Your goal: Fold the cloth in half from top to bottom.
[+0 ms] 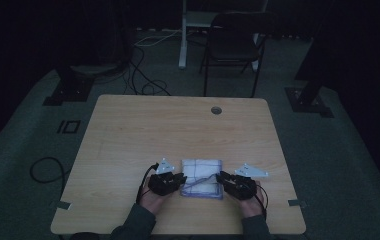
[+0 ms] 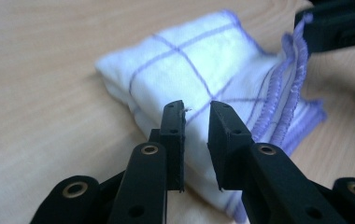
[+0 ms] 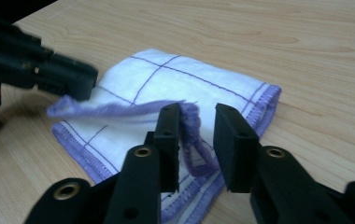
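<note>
Dim room, wooden table (image 1: 143, 135). Folded checked cloth (image 1: 201, 179) at six o'clock; left gripper (image 1: 179, 181) at nine, parted; right gripper (image 1: 222, 178) at three, spread, purple hem (image 3: 192, 135) between.

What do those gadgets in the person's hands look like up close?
Each is a black tool: the left gripper and the right gripper each end in two flat black jaws, with brass-ringed holes along their arms. Each carries a grey three-cornered plate on top and trails a black cable. The person wears dark sleeves.
</note>
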